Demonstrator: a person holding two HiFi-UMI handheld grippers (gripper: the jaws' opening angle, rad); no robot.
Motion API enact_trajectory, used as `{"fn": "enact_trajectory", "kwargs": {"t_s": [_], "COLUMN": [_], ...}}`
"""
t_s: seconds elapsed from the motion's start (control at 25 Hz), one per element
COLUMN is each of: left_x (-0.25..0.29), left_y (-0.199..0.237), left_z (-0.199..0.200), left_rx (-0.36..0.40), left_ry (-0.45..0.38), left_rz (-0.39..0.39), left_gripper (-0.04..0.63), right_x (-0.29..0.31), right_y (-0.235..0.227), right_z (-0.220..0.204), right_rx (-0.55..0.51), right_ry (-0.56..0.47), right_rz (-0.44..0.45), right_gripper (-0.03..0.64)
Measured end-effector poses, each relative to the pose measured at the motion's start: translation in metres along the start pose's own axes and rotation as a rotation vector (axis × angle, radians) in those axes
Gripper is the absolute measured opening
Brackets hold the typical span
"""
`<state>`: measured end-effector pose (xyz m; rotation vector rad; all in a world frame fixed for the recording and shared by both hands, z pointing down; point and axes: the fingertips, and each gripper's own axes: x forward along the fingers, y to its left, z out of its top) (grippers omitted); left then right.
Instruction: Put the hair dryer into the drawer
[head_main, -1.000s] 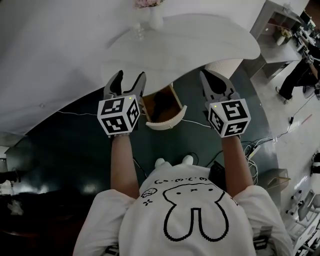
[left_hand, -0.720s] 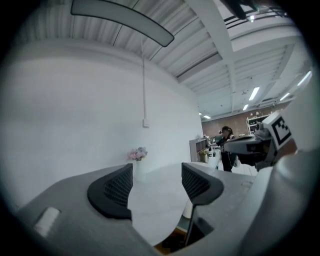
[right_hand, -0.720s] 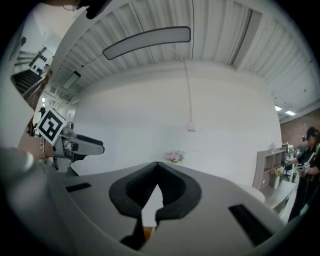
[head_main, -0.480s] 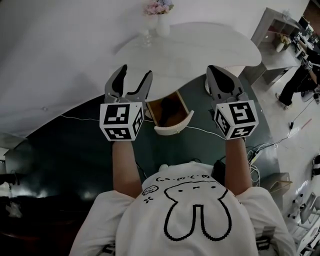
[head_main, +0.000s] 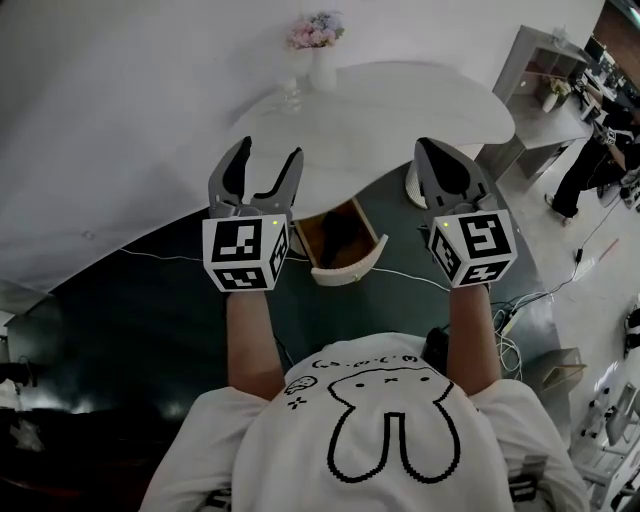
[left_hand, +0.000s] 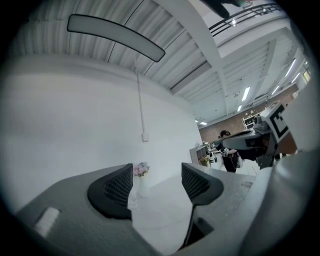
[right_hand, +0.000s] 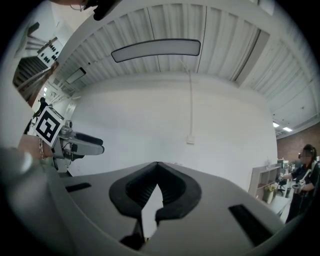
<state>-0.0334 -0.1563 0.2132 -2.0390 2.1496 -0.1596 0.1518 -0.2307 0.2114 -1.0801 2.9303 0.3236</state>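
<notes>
The wooden drawer (head_main: 347, 262) stands pulled out from under the white table (head_main: 420, 100), below and between my two grippers. A dark shape (head_main: 338, 230) lies inside it; I cannot tell whether it is the hair dryer. My left gripper (head_main: 266, 156) is held up in the air over the table's front edge, open and with nothing in it. In the left gripper view its fingers (left_hand: 114, 192) frame the tabletop. My right gripper (head_main: 432, 150) is raised at the same height, shut on nothing; the right gripper view shows its fingertips (right_hand: 158, 172) touching.
A white vase of pink flowers (head_main: 318, 45) and a glass (head_main: 291, 92) stand at the table's far side by the wall. Cables (head_main: 410, 272) cross the dark floor. A grey shelf unit (head_main: 545, 95) and a standing person (head_main: 590, 150) are at the right.
Both grippers have risen a little and the view has tilted up, bringing the flower vase into sight. The left stays open, the right stays shut.
</notes>
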Motion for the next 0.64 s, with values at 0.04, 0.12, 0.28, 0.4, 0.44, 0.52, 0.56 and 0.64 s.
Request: {"fn": "enact_trajectory", "kwargs": {"t_s": [0.04, 0.12, 0.28, 0.4, 0.44, 0.52, 0.56, 0.64], "left_x": [-0.001, -0.007, -0.014, -0.016, -0.017, -0.018, -0.019, -0.02], "left_y": [0.001, 0.007, 0.012, 0.009, 0.009, 0.007, 0.006, 0.005], "left_z": [0.003, 0.011, 0.025, 0.032, 0.033, 0.036, 0.038, 0.042], "left_rx": [0.003, -0.002, -0.017, 0.011, 0.014, 0.016, 0.017, 0.02], "left_ry": [-0.011, -0.046, -0.1, -0.11, -0.113, -0.12, -0.123, -0.128], "left_rz": [0.009, 0.053, 0.072, 0.076, 0.078, 0.079, 0.079, 0.078], "left_gripper": [0.314, 0.234, 0.017, 0.017, 0.017, 0.017, 0.017, 0.017], "right_x": [-0.001, -0.003, -0.005, -0.008, -0.009, -0.011, -0.012, -0.015], "right_y": [0.0, 0.0, -0.001, -0.003, -0.003, -0.004, -0.004, -0.004], "right_z": [0.003, 0.008, 0.017, 0.023, 0.024, 0.026, 0.027, 0.03], "right_rx": [-0.002, -0.006, -0.013, -0.017, -0.018, -0.02, -0.022, -0.024], "right_ry": [-0.006, -0.018, -0.041, -0.055, -0.059, -0.064, -0.067, -0.073], "right_rz": [-0.004, -0.009, -0.016, -0.019, -0.019, -0.021, -0.021, -0.022], "right_gripper": [0.0, 0.0, 0.0, 0.0, 0.0, 0.0, 0.0, 0.0]}}
